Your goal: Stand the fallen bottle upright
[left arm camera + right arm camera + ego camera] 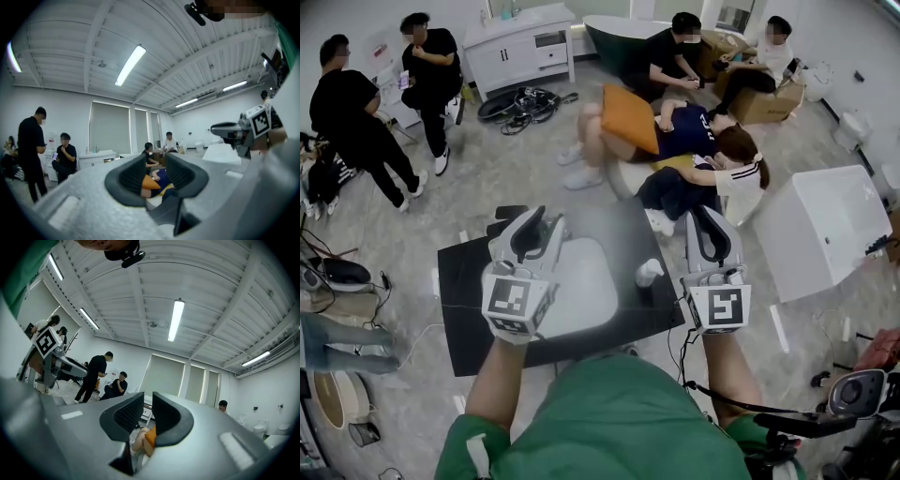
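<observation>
Head view: a black, matte surface [469,309] carried a smooth white rounded tray [591,291]. A small white bottle [649,272] sat on the dark top just right of the tray, between the two tools and nearer the right gripper [710,230]. Whether it lay flat or stood, I could not tell. The left gripper [530,230] hung over the tray's left edge. Beyond the surface, people sat on the floor with an orange cushion [628,117].

Left gripper view: its ribbed dark fingers [133,176] stood apart with nothing between them.

Right gripper view: its fingers [126,416] left a narrow, empty gap.
</observation>
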A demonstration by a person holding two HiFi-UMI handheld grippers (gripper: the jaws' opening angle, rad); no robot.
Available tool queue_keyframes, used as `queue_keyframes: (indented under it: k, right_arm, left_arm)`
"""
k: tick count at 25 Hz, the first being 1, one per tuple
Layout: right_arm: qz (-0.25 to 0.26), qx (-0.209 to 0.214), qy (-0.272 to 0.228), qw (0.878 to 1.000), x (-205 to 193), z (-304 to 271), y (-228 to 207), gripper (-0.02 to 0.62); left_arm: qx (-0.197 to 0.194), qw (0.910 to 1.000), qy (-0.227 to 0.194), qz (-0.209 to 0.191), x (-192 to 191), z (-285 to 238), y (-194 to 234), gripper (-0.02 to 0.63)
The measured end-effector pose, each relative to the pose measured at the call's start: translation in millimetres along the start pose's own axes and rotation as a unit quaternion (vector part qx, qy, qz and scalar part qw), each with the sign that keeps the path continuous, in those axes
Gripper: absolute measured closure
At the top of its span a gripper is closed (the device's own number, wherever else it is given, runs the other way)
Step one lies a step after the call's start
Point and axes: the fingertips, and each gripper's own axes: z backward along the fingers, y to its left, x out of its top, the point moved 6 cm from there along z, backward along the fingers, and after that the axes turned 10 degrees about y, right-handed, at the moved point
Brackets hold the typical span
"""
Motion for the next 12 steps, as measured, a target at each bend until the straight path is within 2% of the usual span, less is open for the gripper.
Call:
queue_keyframes:
  k: [12]
  right_arm:
    - [-0.015, 0.009, 0.004, 1.000, 3.6, -13.1, 1.2, 0.540]
  left_arm:
    - [0.005, 1.0000, 0.005, 0.004, 3.1, -3.1, 13.2, 0.479]
